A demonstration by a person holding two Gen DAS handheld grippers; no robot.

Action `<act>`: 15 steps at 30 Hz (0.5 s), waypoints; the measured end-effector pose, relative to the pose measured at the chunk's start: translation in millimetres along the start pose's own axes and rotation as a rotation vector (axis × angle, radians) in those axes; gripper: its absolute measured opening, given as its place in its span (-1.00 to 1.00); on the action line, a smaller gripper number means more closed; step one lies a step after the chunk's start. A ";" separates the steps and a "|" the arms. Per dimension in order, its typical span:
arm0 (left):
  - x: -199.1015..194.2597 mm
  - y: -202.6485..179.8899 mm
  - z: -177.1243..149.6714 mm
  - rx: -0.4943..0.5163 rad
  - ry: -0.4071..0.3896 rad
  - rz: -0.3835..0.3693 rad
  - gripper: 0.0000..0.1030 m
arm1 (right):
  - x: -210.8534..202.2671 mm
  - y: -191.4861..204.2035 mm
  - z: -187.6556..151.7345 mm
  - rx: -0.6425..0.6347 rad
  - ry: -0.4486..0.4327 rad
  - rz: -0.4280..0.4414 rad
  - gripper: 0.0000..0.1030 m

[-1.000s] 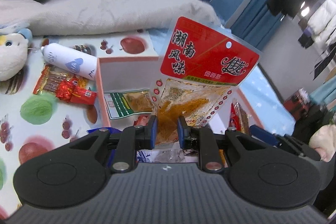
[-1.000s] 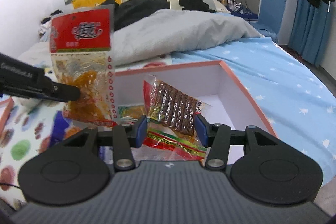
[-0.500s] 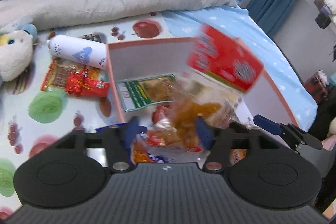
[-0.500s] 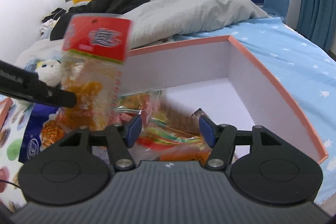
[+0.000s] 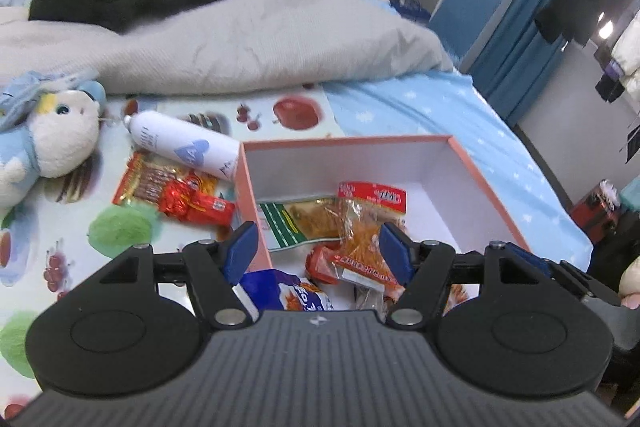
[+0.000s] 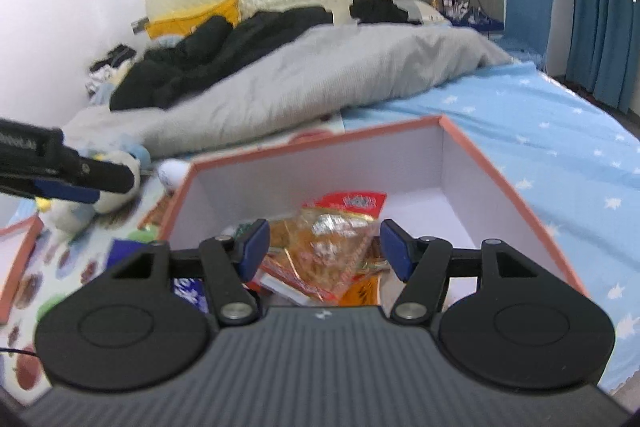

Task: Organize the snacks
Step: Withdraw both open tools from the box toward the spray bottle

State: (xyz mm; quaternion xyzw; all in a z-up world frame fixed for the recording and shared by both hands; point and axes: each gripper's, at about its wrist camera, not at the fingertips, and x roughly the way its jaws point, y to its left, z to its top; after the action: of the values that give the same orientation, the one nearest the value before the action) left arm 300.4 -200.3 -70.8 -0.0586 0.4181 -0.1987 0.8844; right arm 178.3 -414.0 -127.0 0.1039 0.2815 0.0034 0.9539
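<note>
One pink-rimmed white cardboard box [image 5: 486, 179] counted on bed. Inside it, at least five snack packets made out: one red-topped clear packet of orange strips [image 5: 366, 223], one green-labelled clear packet [image 5: 298, 221], one small red wrapped snack [image 5: 320, 263], one long red-and-white packet [image 5: 364, 269], one blue-and-white bag [image 5: 288, 293]; more underneath cannot be counted. Outside box, two red snack packets [image 5: 172, 193] seen. One white spray can [image 5: 182, 145] noted. One white-and-blue plush toy [image 5: 48, 143] tallied. Two black grippers with blue pads counted: left gripper [image 5: 316, 251], right gripper [image 6: 322, 247].

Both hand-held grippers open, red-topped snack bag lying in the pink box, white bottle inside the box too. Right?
Not quite: the white bottle lies outside the pink box, against its left wall, as the left wrist view shows. The left hand-held gripper and right hand-held gripper are open, and the red-topped snack bag is inside.
</note>
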 end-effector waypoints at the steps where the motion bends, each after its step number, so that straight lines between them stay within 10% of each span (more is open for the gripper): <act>1: -6.1 1.0 0.2 0.003 -0.011 -0.002 0.39 | -5.4 2.9 2.1 -0.004 -0.013 0.002 0.23; 15: -70.5 29.5 -24.4 0.030 -0.137 0.015 0.39 | -47.5 49.4 6.6 -0.003 -0.104 0.070 0.23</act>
State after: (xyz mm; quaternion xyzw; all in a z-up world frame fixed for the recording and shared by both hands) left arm 250.4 -143.5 -44.0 -0.0555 0.3541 -0.1937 0.9133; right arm 144.4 -370.1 -86.2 0.1121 0.2276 0.0318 0.9668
